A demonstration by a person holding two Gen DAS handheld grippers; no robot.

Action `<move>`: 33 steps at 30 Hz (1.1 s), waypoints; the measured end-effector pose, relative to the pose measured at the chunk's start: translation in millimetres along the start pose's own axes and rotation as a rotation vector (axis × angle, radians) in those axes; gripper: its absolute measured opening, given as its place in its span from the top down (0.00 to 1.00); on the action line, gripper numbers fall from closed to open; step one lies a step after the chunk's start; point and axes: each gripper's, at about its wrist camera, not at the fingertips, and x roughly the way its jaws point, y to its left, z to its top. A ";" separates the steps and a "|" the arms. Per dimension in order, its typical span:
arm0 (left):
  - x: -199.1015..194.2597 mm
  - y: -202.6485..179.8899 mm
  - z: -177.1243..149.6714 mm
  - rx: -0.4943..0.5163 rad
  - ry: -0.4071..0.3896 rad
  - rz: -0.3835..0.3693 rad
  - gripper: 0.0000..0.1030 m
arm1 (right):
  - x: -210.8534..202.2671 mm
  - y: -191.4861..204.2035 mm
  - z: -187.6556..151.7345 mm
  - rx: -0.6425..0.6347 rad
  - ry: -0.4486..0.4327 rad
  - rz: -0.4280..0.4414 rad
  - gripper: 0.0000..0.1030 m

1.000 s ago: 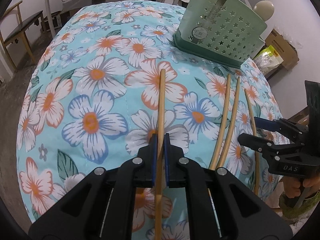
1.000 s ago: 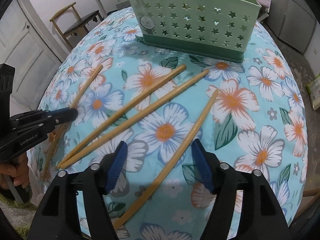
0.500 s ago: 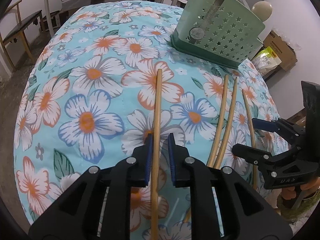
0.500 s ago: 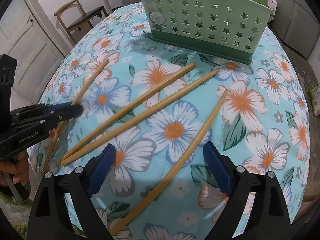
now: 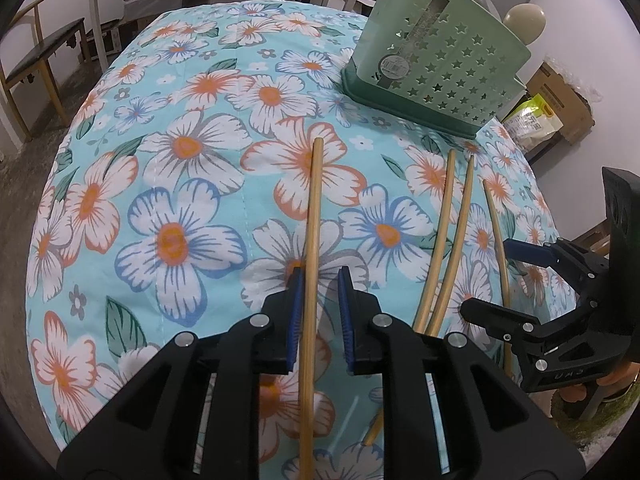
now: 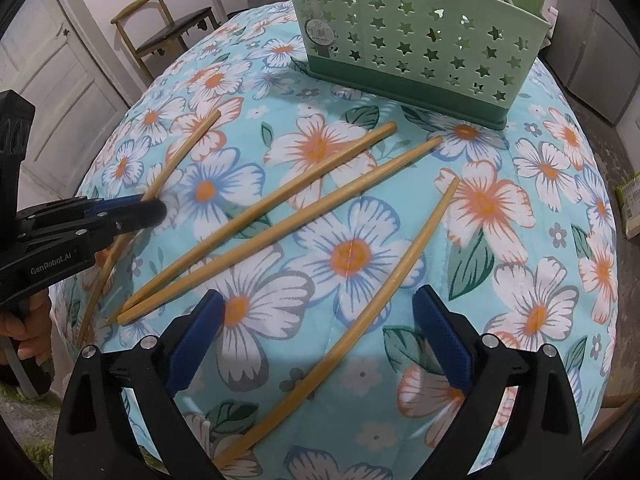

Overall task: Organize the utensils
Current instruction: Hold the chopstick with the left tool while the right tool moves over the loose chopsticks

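Worktop [image 5: 120, 200] w/ turquoise flower-print cloth fills both views. At its far end stands a pale green star-punched utensil caddy [image 6: 420, 28], upright on a darker green base. Four bamboo chopsticks lie flat on the cloth in front of it, none in the caddy. Left gripper [image 5: 318, 280]: jaws have just been opening, now a narrow gap, blue pads either side of the leftmost chopstick [image 5: 312, 220], which lies on the cloth between them w/o being pinched. Right gripper [image 6: 316, 312]: jaws have just been opening too, now spread wide, straddling the rightmost chopstick [image 6: 404, 268] w/ clear space both sides, nothing held. Middle pair [image 6: 280, 220] lie side by side, near ends touching, between the other two and apart from both. A hand [image 6: 24, 332] shows on the left gripper's handle.
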 end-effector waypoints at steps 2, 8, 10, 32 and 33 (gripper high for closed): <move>-0.4 0.8 -0.4 0.000 0.000 -0.001 0.84 | 0.3 0.3 0.0 -0.002 0.000 -0.002 0.09; -0.1 1.0 -0.5 0.001 0.000 -0.001 0.84 | 0.2 0.9 -2.8 -0.009 0.002 -0.015 0.08; 0.0 0.8 -0.4 0.002 0.000 -0.001 0.84 | 0.0 0.8 -3.5 -0.012 0.004 -0.020 0.08; 0.1 0.2 -1.5 0.001 -0.002 -0.002 0.84 | 1.1 4.2 -3.9 -0.031 0.011 -0.054 0.08; 0.4 -0.4 -1.0 0.001 -0.002 -0.002 0.84 | 1.1 4.4 -3.9 -0.030 0.011 -0.052 0.08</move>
